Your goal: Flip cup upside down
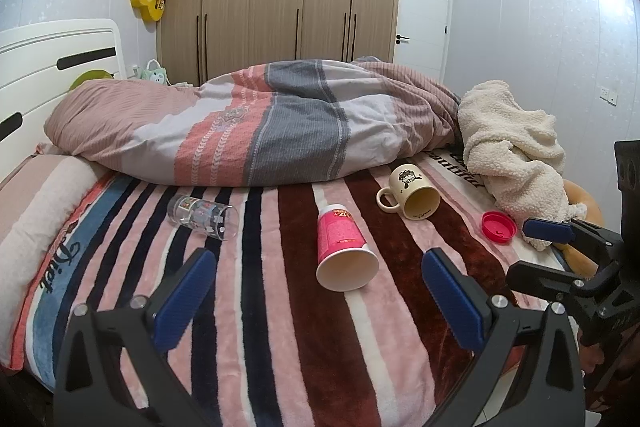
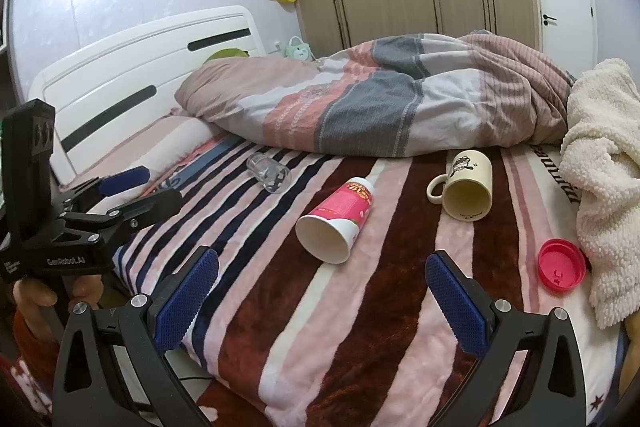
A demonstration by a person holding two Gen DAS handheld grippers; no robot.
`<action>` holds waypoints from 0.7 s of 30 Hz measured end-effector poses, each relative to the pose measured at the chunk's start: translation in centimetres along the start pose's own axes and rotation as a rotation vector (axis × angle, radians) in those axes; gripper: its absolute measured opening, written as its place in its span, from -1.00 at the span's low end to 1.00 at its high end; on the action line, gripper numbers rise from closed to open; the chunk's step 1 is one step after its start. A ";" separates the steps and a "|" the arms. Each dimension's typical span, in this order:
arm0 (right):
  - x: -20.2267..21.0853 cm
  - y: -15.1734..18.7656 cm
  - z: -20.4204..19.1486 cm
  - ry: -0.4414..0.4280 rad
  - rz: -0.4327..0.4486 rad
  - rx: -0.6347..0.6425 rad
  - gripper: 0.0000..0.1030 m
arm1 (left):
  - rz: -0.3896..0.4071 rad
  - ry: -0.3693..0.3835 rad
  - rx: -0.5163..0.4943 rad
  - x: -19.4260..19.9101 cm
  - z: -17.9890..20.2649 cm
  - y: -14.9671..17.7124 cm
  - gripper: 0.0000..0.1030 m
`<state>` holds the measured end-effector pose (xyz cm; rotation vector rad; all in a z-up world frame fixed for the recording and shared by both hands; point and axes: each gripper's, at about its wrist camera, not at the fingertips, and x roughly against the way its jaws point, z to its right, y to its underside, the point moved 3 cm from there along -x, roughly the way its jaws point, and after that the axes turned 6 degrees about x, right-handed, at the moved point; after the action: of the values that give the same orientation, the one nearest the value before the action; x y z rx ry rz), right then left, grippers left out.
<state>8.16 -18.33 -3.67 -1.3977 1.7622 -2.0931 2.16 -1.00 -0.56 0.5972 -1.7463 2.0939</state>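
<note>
1. Striped blanket (image 1: 312, 327) covered the bed; a rumpled duvet (image 1: 256, 123) blocked its far side.
2. Your paper cup (image 1: 345, 251) lay on its side mid-bed, mouth toward you.
3. Beside it lay a glass (image 1: 203, 217), a mug (image 1: 412, 195) and a pink lid (image 1: 499, 227).
4. Your left gripper (image 1: 320, 301) and right gripper (image 2: 322, 301) gaped wide, holding nothing.

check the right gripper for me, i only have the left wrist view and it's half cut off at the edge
Observer: In the right wrist view the right gripper is wide open with nothing between its pads, and it points at the paper cup, which lies on its side.
Operator: what's behind my left gripper, can't see back there
Observer: A hand with a red sleeve grips the handle of the left gripper, whose jaws stand open.
</note>
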 end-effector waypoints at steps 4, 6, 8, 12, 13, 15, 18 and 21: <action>0.0 0.0 0.0 -0.001 0.000 -0.002 1.00 | 0.000 0.000 -0.001 0.0 0.1 0.0 0.99; 0.0 0.0 0.0 -0.001 0.001 -0.001 1.00 | 0.000 0.003 -0.002 0.0 0.1 -0.1 0.99; 0.0 0.0 0.0 0.000 0.002 -0.001 1.00 | -0.002 0.003 -0.003 0.1 0.3 -0.3 0.99; 0.1 0.0 0.2 0.001 0.002 -0.004 1.00 | -0.006 0.004 0.000 0.1 0.3 -0.3 0.99; 0.1 -0.1 0.2 0.002 0.002 -0.008 1.00 | -0.007 0.005 -0.001 0.1 0.4 -0.4 0.99; 0.2 -0.2 0.2 0.001 -0.001 -0.013 1.00 | -0.002 0.000 -0.001 0.1 0.5 -0.5 0.99; 0.1 -0.3 0.4 0.000 -0.007 -0.020 1.00 | -0.009 0.004 0.016 -0.2 0.0 -0.4 0.99; -0.7 -0.3 1.1 -0.016 -0.030 -0.065 1.00 | -0.012 0.001 0.024 -0.6 -0.9 -0.2 0.99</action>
<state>9.47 -18.60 -3.90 -1.4615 1.8302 -2.0505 2.69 -0.08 -0.85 0.6119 -1.7144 2.1095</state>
